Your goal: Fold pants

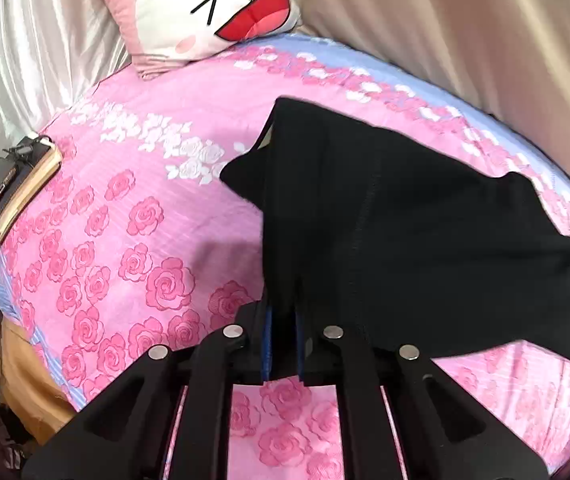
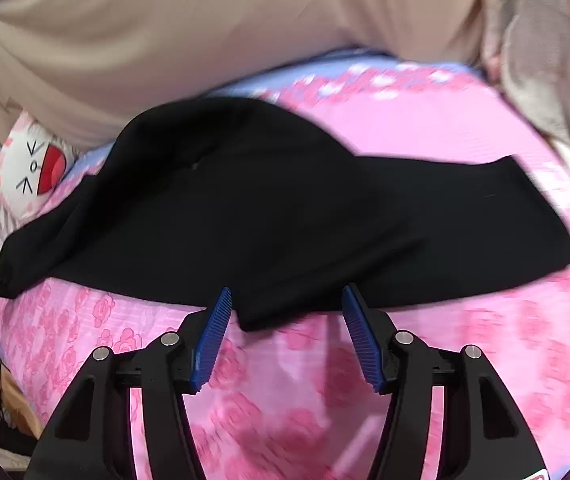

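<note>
The black pants (image 1: 405, 220) are spread over the pink rose-patterned bedsheet (image 1: 125, 240) of a bed, reaching in the left wrist view from the centre out toward 3 o'clock. The left gripper (image 1: 283, 344) is seen clamped on a bunched edge of the pants: its blue pads (image 1: 268, 344) stand nearly together, with black cloth pinched between them and drawn up from the sheet.

In the right wrist view the pants (image 2: 285, 208) fill the middle of the frame, from 9 o'clock, where a corner is held taut at the picture's edge, across to 3 o'clock. The right gripper (image 2: 285, 320) is held wide; its blue pads (image 2: 213, 340) stand well apart at either side of a fold of the near hem, and neither pad is seen pressing on the cloth. This view is blurred.

A cartoon-face pillow (image 1: 205, 12) lies at 12 o'clock in the left wrist view, against shiny pale curtains (image 1: 37, 40). A book with a dark device on top (image 1: 17, 188) rests at the bed's edge at 9 o'clock. Beige fabric (image 2: 205, 32) covers the far side of the bed.
</note>
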### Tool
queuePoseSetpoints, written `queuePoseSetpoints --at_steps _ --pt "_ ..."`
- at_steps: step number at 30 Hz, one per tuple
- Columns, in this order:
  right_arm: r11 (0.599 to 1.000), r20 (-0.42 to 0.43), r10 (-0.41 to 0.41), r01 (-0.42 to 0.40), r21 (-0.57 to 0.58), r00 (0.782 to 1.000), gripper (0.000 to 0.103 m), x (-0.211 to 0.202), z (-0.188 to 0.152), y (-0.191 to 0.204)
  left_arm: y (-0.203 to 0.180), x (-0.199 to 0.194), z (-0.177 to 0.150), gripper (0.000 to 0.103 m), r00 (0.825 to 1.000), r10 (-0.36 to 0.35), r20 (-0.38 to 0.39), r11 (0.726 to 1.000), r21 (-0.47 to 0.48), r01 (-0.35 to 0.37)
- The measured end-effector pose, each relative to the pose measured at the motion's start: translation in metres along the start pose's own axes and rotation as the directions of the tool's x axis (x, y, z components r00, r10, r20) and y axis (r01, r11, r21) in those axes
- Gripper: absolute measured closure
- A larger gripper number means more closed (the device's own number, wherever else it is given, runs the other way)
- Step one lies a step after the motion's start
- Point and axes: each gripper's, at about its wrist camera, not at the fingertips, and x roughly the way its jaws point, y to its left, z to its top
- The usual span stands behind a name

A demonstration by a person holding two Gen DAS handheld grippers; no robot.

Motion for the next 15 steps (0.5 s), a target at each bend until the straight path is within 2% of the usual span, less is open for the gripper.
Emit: queuePoseSetpoints --at_steps 1,2,3,4,5,8,9,10,11,12,14,15 --pt "1.000 -0.012 -0.027 0.027 -0.015 1.000 0.051 0.008 0.002 0.004 -0.001 0.002 0.000 0.095 1.000 0.008 0.003 1.000 0.001 -0.008" --pt "0.999 -0.006 -0.048 0.047 -0.027 0.999 0.073 0.010 0.003 0.007 -0.003 0.003 0.002 0.095 1.000 0.022 0.012 1.000 0.005 -0.022" --pt "0.998 -0.009 -0.053 0.052 -0.038 0.999 0.089 0.012 0.008 0.008 -0.005 0.002 0.005 0.094 0.999 0.027 0.021 1.000 0.000 -0.027" --pt "0.999 -0.005 -0.031 0.031 -0.027 1.000 0.095 0.009 0.014 0.007 -0.007 0.001 0.008 0.094 0.999 0.036 0.031 0.999 0.003 -0.036" --pt "0.999 0.020 -0.035 0.036 -0.023 0.999 0.095 0.001 0.020 0.007 -0.008 -0.001 0.010 0.094 0.998 0.043 0.039 0.999 0.002 -0.043" --pt "0.987 0.145 -0.131 0.143 -0.072 0.981 0.095 -0.044 0.042 0.004 -0.008 -0.011 0.017 0.093 0.998 0.022 0.065 0.999 -0.033 -0.020" --pt "0.969 0.193 -0.203 0.225 -0.101 0.960 0.095 -0.062 0.049 0.000 -0.006 -0.012 0.019 0.093 0.998 0.009 0.065 0.999 -0.049 -0.006" --pt "0.936 0.223 -0.296 0.329 -0.127 0.929 0.095 -0.073 0.052 -0.005 -0.006 -0.013 0.019 0.093 0.998 0.008 0.065 0.998 -0.055 -0.004" --pt "0.911 0.230 -0.353 0.389 -0.139 0.907 0.094 -0.076 0.053 -0.012 -0.007 -0.013 0.019 0.093 0.998 0.022 0.063 0.998 -0.052 -0.019" --pt "0.896 0.199 -0.397 0.425 -0.131 0.896 0.093 -0.073 0.052 -0.032 -0.009 -0.013 0.018 0.093 0.997 0.039 0.070 0.998 -0.045 -0.036" --pt "0.890 0.086 -0.444 0.450 -0.072 0.892 0.079 -0.052 0.040 -0.076 -0.016 -0.015 0.013 0.093 0.995 0.062 0.080 0.998 -0.020 -0.060" --pt "0.877 0.029 -0.478 0.479 -0.036 0.878 0.079 -0.038 0.028 -0.098 -0.020 -0.018 0.009 0.093 0.994 0.070 0.088 0.998 -0.009 -0.069"
